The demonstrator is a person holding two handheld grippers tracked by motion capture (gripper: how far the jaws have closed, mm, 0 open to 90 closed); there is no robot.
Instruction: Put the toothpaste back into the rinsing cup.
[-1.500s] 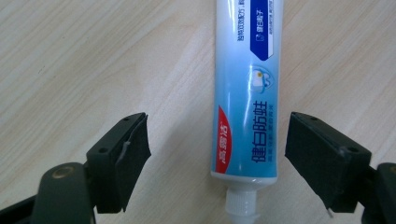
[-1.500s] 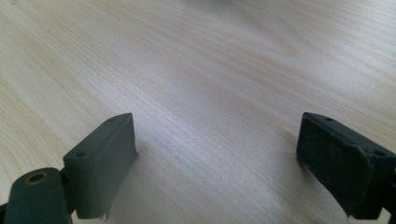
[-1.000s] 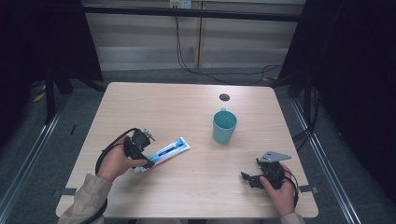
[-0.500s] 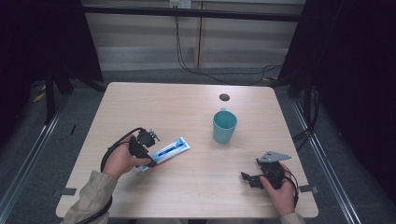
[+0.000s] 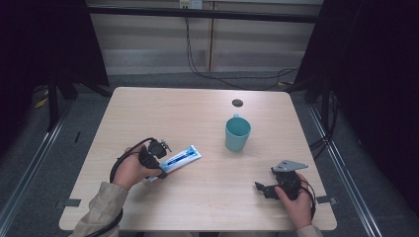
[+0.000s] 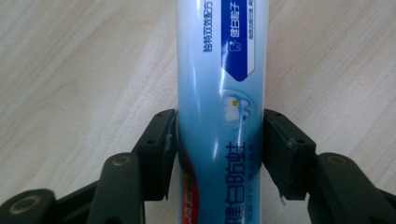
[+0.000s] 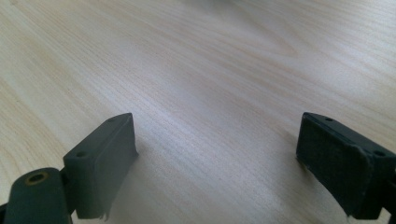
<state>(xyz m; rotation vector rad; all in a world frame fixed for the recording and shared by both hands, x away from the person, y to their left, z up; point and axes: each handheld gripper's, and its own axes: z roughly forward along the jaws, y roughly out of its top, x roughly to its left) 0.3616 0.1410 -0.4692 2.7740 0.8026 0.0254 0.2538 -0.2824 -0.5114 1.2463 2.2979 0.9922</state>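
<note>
A blue and white toothpaste tube (image 5: 182, 157) lies flat on the left half of the wooden table (image 5: 197, 207). In the left gripper view the tube (image 6: 219, 70) runs straight up between the black pads. My left gripper (image 5: 159, 167) (image 6: 219, 135) has just been closing its jaws, and both pads now touch the tube's sides near its lower end. A hand holds my right gripper (image 5: 265, 189) low over bare wood at the front right. It (image 7: 219, 154) stands open, with nothing between its pads.
A teal mug (image 5: 237, 133) stands upright right of centre, with a small dark disc (image 5: 237, 102) behind it near the far edge. Black cables trail from both grippers. Dark frames and rails surround the table.
The left gripper has slid a little along the tube toward its near end, and its jaws have come in around the tube. The right hand and gripper have kept still.
</note>
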